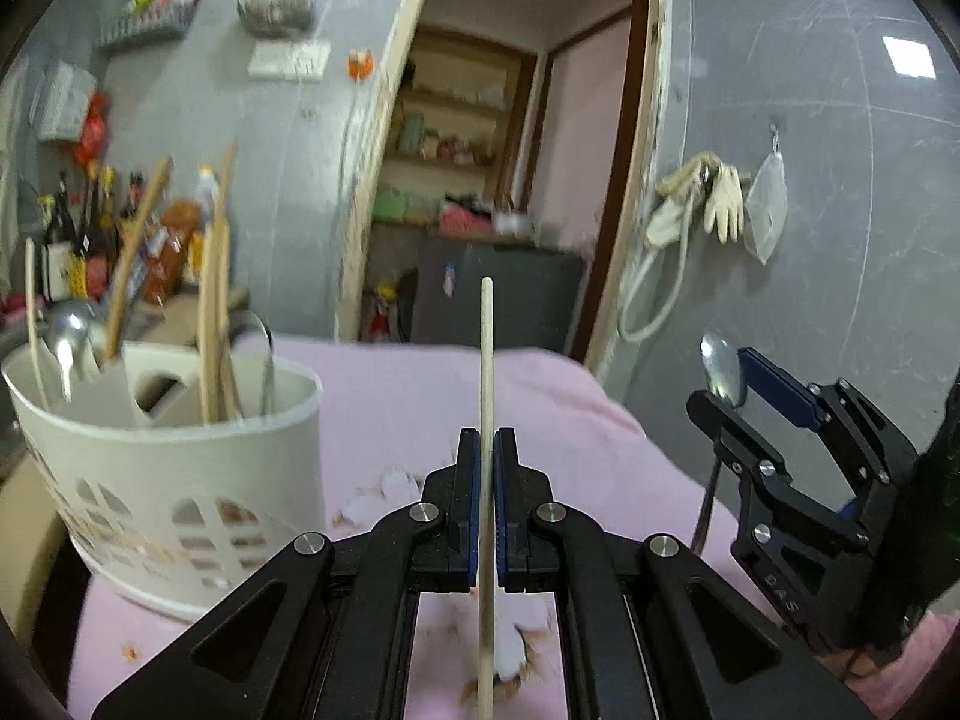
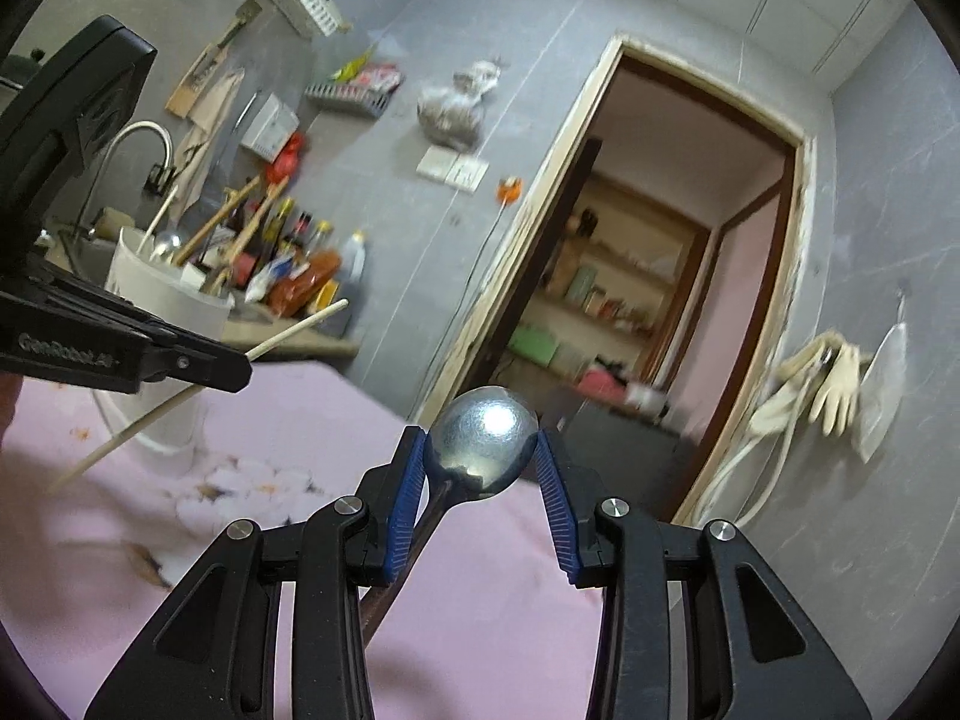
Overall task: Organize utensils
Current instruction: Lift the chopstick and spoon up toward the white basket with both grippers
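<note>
We are carrying both utensils to the white plastic holder (image 1: 180, 456) on the pink cloth (image 1: 420, 396) | left gripper (image 1: 487, 450) is clamping a thin wooden chopstick (image 1: 486, 360) | right gripper (image 2: 480, 450) is gripping a shiny metal spoon (image 2: 486, 441) by its bowl | we are keeping them upright, dropping each in handle-first, one by one.

Glossy metal spoon (image 2: 485, 441), matt wooden chopstick (image 1: 486, 396), white plastic holder (image 1: 180, 462), pink cloth (image 1: 420, 396).

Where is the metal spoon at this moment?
The metal spoon is held by its bowl in the right gripper, above the pink cloth, right of the left gripper with its chopstick.
</note>
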The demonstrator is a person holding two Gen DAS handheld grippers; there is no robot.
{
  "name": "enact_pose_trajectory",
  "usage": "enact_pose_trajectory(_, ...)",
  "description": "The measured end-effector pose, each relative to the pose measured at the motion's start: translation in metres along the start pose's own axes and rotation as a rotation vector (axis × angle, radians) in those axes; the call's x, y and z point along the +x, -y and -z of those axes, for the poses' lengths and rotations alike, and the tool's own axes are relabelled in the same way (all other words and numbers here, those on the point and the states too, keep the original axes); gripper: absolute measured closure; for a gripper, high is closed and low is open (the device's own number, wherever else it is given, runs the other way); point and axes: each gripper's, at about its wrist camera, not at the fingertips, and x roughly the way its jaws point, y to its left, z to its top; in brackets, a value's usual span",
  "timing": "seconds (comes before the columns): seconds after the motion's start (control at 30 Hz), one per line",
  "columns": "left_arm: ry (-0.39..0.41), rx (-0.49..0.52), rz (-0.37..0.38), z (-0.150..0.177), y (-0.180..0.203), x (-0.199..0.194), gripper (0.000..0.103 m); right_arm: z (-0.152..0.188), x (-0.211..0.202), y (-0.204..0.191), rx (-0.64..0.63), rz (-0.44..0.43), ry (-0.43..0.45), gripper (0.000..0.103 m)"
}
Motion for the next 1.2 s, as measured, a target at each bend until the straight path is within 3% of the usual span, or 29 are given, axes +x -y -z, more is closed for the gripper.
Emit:
enact_pose_trajectory(0.3,0.21,0.015,-0.071,-0.019,-0.008,-0.019,0.101,-0.047,-0.005,0.007,0.097,0.017,0.116,0.068)
enact_pose_trajectory(0.53,0.322,-0.017,-0.123,-0.046,-0.037,-0.041,0.101,-0.085,0.001,-0.01,0.107,-0.007,0.199,0.068)
enact_pose_trajectory(0.83,0.427,-0.175,-0.245,-0.081,-0.114,-0.065,0.101,-0.124,0.028,-0.032,0.208,-0.073,0.24,0.068)
enact_pose_trajectory(1.2,0.514,-0.341,-0.34,-0.076,-0.194,-0.084,0.101,-0.131,0.058,-0.071,0.279,-0.129,0.216,0.068)
